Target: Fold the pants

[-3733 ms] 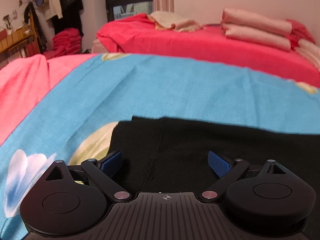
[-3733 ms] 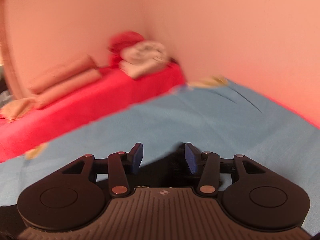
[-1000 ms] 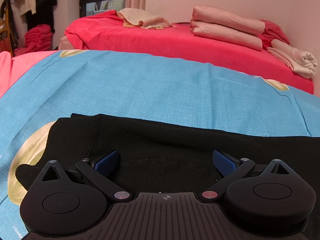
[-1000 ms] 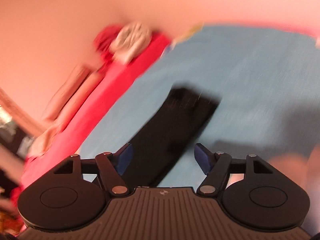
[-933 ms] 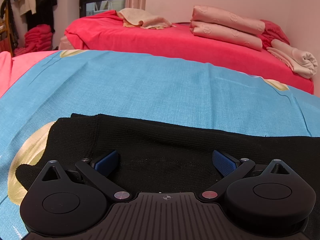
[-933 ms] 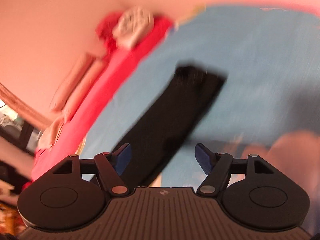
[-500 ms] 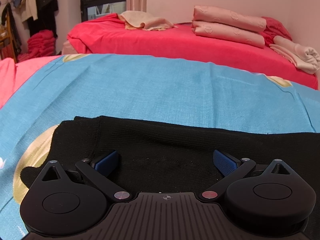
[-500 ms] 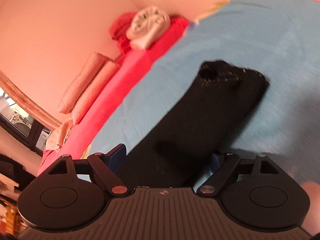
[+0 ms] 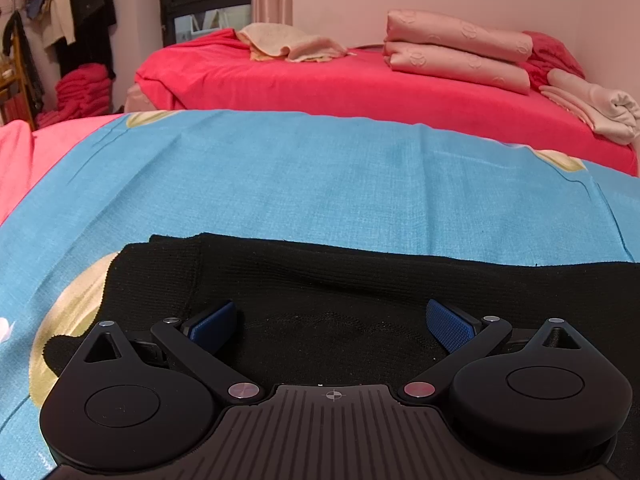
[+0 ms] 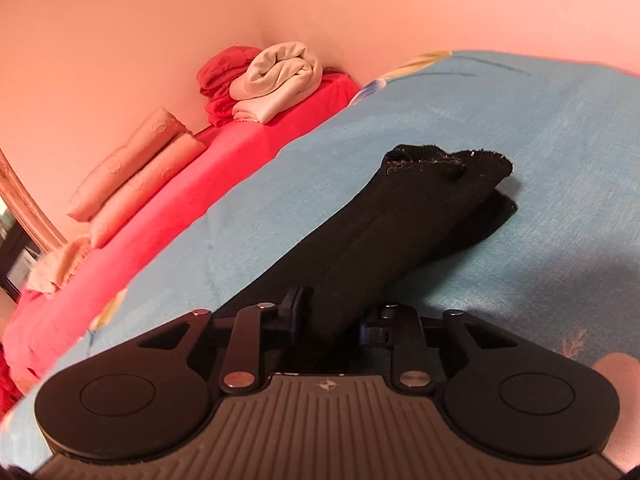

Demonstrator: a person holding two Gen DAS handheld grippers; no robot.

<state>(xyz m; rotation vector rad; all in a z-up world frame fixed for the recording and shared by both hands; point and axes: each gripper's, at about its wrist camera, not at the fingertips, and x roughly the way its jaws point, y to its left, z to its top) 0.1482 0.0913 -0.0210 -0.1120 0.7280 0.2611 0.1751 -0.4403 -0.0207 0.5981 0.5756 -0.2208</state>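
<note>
Black knit pants (image 9: 320, 280) lie flat on a blue sheet (image 9: 320, 176), with the waistband end at the left. My left gripper (image 9: 330, 326) is open just above the waist part, blue pads wide apart, holding nothing. In the right wrist view the leg end of the pants (image 10: 400, 216) stretches away from me, its ragged hem lifted off the sheet (image 10: 540, 140). My right gripper (image 10: 330, 314) is shut on the pants leg, with the black cloth pinched between its pads.
A red bed (image 9: 360, 84) stands beyond the blue sheet with folded pink blankets (image 9: 456, 56) and a rolled pale towel (image 10: 276, 80). Clothes hang at the far left (image 9: 68, 20). A pink wall (image 10: 320, 8) runs close by on the right.
My right gripper has closed on the pants leg and dropped lower over it. My left gripper has stayed open over the waist, with only a slight shift of view.
</note>
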